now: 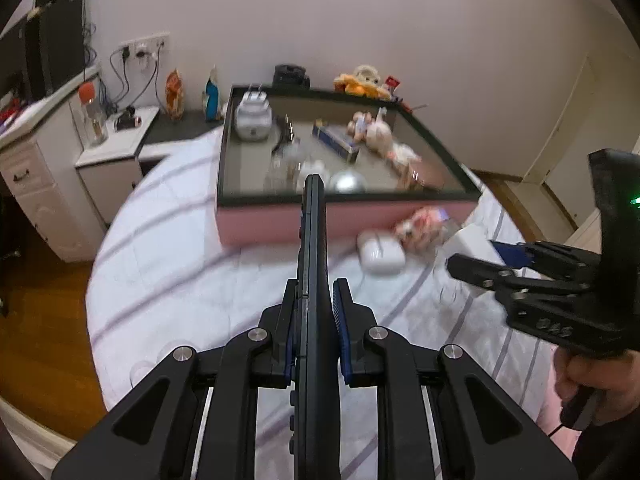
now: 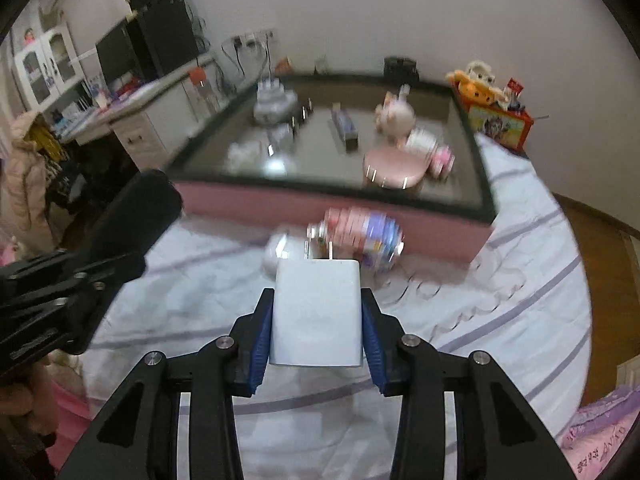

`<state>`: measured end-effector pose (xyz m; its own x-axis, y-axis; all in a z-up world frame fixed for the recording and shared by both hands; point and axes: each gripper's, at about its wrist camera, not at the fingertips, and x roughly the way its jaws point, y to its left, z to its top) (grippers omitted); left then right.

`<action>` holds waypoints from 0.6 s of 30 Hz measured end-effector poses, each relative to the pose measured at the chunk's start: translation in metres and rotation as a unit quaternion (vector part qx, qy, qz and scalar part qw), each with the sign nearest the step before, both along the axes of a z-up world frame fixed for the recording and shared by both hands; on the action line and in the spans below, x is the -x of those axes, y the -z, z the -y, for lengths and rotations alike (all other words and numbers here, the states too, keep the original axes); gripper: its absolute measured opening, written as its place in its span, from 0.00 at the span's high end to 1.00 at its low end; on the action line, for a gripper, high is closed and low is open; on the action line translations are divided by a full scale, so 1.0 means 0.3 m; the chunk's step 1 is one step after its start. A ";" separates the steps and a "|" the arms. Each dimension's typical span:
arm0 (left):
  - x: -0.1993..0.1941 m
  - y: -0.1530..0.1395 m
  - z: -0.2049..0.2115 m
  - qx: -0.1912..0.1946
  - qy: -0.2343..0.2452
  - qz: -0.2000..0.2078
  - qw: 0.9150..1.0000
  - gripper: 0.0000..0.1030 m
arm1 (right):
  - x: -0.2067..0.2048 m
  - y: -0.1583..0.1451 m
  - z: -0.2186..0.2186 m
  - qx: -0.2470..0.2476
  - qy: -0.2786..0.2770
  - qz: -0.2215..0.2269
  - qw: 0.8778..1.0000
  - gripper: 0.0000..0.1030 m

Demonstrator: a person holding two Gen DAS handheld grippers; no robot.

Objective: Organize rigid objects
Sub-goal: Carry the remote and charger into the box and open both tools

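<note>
My left gripper (image 1: 316, 300) is shut on a long black remote control (image 1: 312, 240), held edge-up above the bed and pointing at the pink box (image 1: 260, 224). My right gripper (image 2: 316, 308) is shut on a white plug charger (image 2: 316, 312) with its prongs forward. In the left wrist view the right gripper (image 1: 472, 260) is at the right, beside a white earbud case (image 1: 380, 254). A pink and purple can (image 2: 360, 236) lies on the bed against the box front. In the right wrist view the remote (image 2: 136, 220) is at the left.
The pink box (image 2: 320, 212) holds several items: a white round device (image 1: 253, 118), a blue carton (image 1: 336, 142), a pink teapot (image 2: 394, 118), a pink round lid (image 2: 394, 166). White drawers (image 1: 36, 184) and a desk stand to the left. An orange toy box (image 2: 500, 120) is at the back right.
</note>
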<state>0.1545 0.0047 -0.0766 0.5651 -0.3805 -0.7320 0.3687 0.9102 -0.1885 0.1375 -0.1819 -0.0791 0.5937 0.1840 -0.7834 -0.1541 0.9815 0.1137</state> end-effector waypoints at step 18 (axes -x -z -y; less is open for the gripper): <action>-0.454 -0.184 0.176 0.000 0.038 0.023 0.999 0.84 | -0.458 -0.146 0.025 0.022 -0.015 0.017 1.000 0.60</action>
<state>0.2908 -0.0481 -0.0212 0.5670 -0.4235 -0.7065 0.4453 0.8792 -0.1696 0.2748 -0.1892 -0.0353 0.6150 0.1682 -0.7704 -0.1858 0.9804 0.0658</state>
